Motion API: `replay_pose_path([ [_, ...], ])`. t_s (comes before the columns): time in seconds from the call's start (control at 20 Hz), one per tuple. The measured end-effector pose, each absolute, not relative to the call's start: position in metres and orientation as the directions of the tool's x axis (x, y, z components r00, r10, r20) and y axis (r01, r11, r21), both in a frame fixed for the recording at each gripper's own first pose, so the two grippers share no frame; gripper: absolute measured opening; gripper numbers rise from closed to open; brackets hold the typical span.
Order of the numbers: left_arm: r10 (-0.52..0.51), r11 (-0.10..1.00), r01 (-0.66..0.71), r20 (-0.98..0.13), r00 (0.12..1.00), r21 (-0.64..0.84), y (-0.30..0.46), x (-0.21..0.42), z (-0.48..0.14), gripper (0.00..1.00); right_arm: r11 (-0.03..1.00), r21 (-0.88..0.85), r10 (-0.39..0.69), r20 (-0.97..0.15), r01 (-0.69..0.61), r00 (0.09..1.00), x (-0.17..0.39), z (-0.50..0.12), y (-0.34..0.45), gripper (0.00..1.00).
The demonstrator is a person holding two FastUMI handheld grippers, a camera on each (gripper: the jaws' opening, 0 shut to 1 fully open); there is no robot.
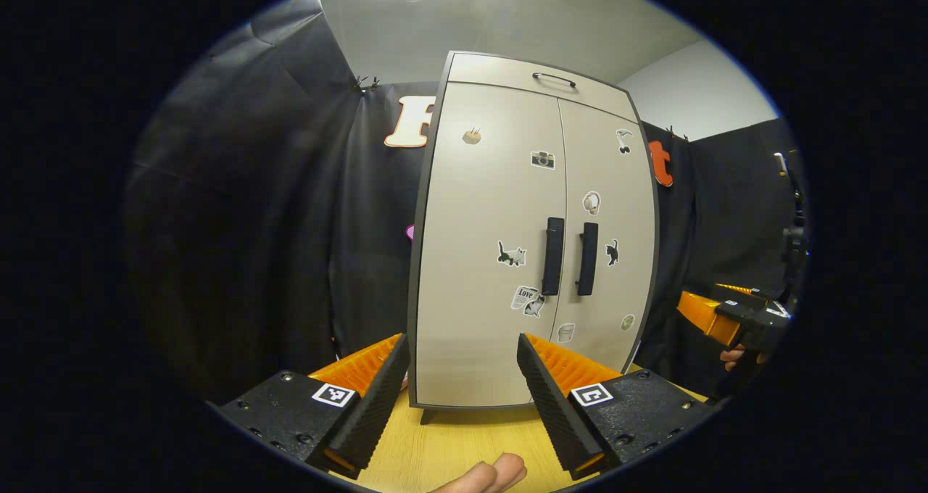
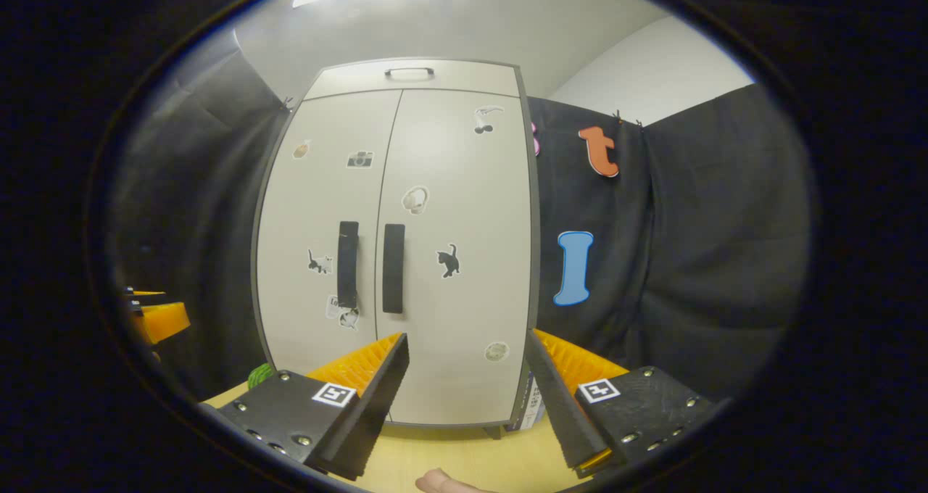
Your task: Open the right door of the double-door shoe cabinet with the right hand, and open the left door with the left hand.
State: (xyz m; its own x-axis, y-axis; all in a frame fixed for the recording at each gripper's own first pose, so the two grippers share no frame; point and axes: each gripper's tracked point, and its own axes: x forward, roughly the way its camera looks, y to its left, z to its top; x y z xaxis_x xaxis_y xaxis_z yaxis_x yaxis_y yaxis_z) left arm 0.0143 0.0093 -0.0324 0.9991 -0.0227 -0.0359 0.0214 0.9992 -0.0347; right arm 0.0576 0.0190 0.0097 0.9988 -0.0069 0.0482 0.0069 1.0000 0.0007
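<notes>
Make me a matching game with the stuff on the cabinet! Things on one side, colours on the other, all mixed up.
Things:
1. door handles
2. shoe cabinet doors
3. tabletop
4. ribbed inner faces of the left gripper's fingers

Colours:
A. orange
B. pale beige
C. black
D. yellow wood

Right pairs: 1-C, 2-B, 3-D, 4-A.
</notes>
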Motion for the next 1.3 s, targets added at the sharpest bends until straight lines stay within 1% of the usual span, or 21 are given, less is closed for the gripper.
replay_pose_path([
  [0.05,-0.015,1.0,0.013,-0.041,0.999,-0.028,0.013,0.015,-0.037,0.93,1.0,0.001,0.001,0.053,-0.001,0.999,0.07,0.012,0.023,0.94],
  [0.1,-0.011,1.0,0.01,-0.044,0.999,-0.021,0.015,0.014,-0.041,0.93,1.0,0.003,0.007,0.056,-0.007,0.998,0.083,0.016,0.025,0.96],
  [0.15,-0.015,1.0,0.014,-0.047,0.999,-0.019,0.015,0.013,-0.046,0.93,1.0,0.012,0.013,0.059,-0.013,0.998,0.096,0.019,0.027,0.94],
  [0.2,-0.018,1.0,0.017,-0.057,0.998,-0.021,0.016,0.01,-0.051,0.93,0.999,0.022,0.029,0.061,-0.031,0.998,0.11,0.024,0.032,0.96],
  [0.25,-0.02,1.0,0.018,-0.061,0.998,-0.025,0.017,0.008,-0.055,0.93,0.998,0.034,0.047,0.065,-0.05,0.997,0.123,0.028,0.039,0.94],
  [0.3,-0.018,0.999,0.016,-0.061,0.998,-0.033,0.02,0.006,-0.057,0.93,0.996,0.041,0.076,0.064,-0.079,0.995,0.137,0.033,0.048,0.96],
  [0.35,-0.013,0.999,0.01,-0.059,0.998,-0.039,0.022,0.002,-0.062,0.93,0.992,0.043,0.113,0.061,-0.116,0.992,0.15,0.036,0.059,0.94],
  [0.4,-0.01,0.999,0.008,-0.052,0.999,-0.042,0.024,-0.001,-0.064,0.93,0.991,0.042,0.123,0.052,-0.125,0.991,0.163,0.038,0.064,0.96],
  [0.45,-0.014,0.999,0.012,-0.055,0.998,-0.04,0.024,-0.004,-0.068,0.93,0.991,0.042,0.124,0.041,-0.126,0.991,0.174,0.039,0.068,0.96],
  [0.5,-0.016,0.999,0.014,-0.059,0.998,-0.042,0.023,-0.006,-0.072,0.93,0.99,0.059,0.127,0.037,-0.129,0.991,0.183,0.043,0.074,0.94],
  [0.6,-0.029,0.999,0.026,-0.055,0.998,-0.043,0.022,-0.011,-0.073,0.93,0.987,0.074,0.144,0.011,-0.145,0.989,0.197,0.042,0.09,0.94],
  [0.65,-0.034,0.999,0.032,-0.056,0.998,-0.041,0.021,-0.014,-0.075,0.93,0.986,0.06,0.156,-0.007,-0.155,0.988,0.204,0.039,0.099,0.96],
  [0.75,-0.036,0.999,0.034,-0.042,0.998,-0.031,0.022,-0.02,-0.073,0.93,0.987,0.024,0.157,-0.016,-0.156,0.988,0.215,0.038,0.114,0.94],
  [0.9,-0.042,0.998,0.041,-0.028,0.999,-0.039,0.022,-0.032,-0.078,0.93,0.99,-0.012,0.143,-0.012,-0.143,0.99,0.228,0.039,0.131,0.94],
  [0.95,-0.048,0.997,0.046,-0.029,0.998,-0.057,0.021,-0.036,-0.082,0.93,0.992,-0.024,0.12,-0.011,-0.121,0.993,0.232,0.04,0.131,0.94],
  [1.0,-0.062,0.996,0.059,-0.035,0.997,-0.071,0.02,-0.039,-0.087,0.93,0.994,-0.03,0.105,-0.001,-0.105,0.994,0.236,0.042,0.131,0.95],
  [1.05,-0.082,0.994,0.078,-0.043,0.996,-0.073,0.016,-0.041,-0.093,0.93,0.996,-0.028,0.087,-0.004,-0.087,0.996,0.238,0.043,0.13,0.91],
  [1.1,-0.094,0.994,0.09,-0.06,0.994,-0.06,0.016,-0.039,-0.101,0.93,0.995,-0.005,0.102,-0.016,-0.102,0.995,0.239,0.042,0.134,0.9],
  [1.15,-0.082,0.996,0.079,-0.079,0.994,-0.046,0.021,-0.037,-0.106,0.93,0.994,0.02,0.111,-0.023,-0.111,0.994,0.243,0.042,0.138,0.92],
  [1.25,-0.053,0.998,0.049,-0.086,0.995,-0.039,0.03,-0.033,-0.106,0.93,0.993,0.092,0.083,-0.067,-0.077,0.994,0.246,0.037,0.13,0.87],
  [1.3,-0.048,0.998,0.044,-0.082,0.995,-0.042,0.03,-0.033,-0.104,0.92,0.989,0.128,0.084,-0.063,-0.075,0.994,0.248,0.039,0.131,0.65],
])
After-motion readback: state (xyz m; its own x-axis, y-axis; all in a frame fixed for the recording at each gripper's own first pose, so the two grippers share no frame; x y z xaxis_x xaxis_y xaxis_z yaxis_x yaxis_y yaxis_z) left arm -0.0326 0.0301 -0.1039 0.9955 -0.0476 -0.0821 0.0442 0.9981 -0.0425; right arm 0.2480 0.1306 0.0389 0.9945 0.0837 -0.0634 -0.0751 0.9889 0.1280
